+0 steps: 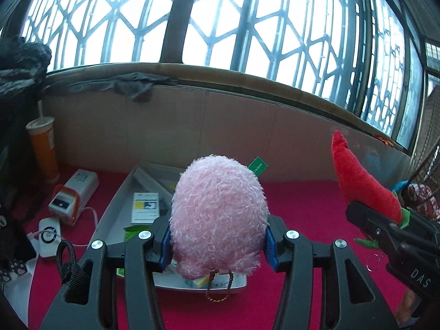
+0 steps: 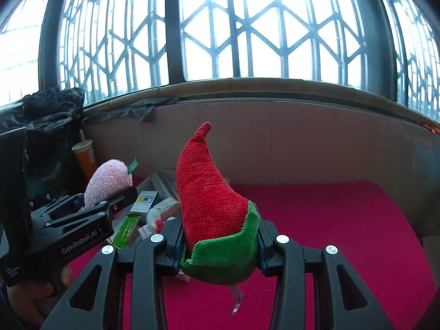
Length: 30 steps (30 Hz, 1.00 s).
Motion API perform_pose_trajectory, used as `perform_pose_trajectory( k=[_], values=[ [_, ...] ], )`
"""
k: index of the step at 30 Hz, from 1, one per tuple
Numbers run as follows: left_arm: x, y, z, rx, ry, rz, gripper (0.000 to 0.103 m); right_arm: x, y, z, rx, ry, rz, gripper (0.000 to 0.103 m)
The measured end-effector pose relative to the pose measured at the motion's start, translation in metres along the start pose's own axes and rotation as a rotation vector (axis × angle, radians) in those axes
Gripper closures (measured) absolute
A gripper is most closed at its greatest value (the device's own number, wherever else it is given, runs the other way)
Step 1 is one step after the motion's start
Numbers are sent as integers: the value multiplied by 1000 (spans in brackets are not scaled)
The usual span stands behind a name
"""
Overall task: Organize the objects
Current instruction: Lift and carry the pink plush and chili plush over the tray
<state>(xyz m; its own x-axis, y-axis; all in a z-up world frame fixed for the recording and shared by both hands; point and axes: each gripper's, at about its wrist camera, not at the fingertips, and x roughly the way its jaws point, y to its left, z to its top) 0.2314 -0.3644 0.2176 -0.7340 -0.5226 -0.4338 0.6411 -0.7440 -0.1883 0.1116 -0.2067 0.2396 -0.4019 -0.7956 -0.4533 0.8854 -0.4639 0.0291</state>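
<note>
My left gripper (image 1: 217,243) is clamped on the pink fluffy plush (image 1: 218,220), held above the grey tray (image 1: 115,206); my right gripper (image 2: 220,247) pinches the red chilli plush (image 2: 211,192) (green collar between the pads) over the red cloth (image 2: 343,233).

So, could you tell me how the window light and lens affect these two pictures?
Left wrist view: the window is blown out white, its bars bowed by the fisheye; the pink plush stays sharp. Right wrist view: same glare and curving; the red chilli plush is crisp.
</note>
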Motion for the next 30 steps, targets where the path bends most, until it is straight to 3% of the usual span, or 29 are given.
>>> perform_pose_trajectory(
  k=[17,30],
  values=[
    [-34,124,-23,-214,-29,120,52,30,126,-10,-211,70,117,60],
    [-49,168,-31,-282,-46,195,52,42,176,-16,-270,94,191,60]
  ],
)
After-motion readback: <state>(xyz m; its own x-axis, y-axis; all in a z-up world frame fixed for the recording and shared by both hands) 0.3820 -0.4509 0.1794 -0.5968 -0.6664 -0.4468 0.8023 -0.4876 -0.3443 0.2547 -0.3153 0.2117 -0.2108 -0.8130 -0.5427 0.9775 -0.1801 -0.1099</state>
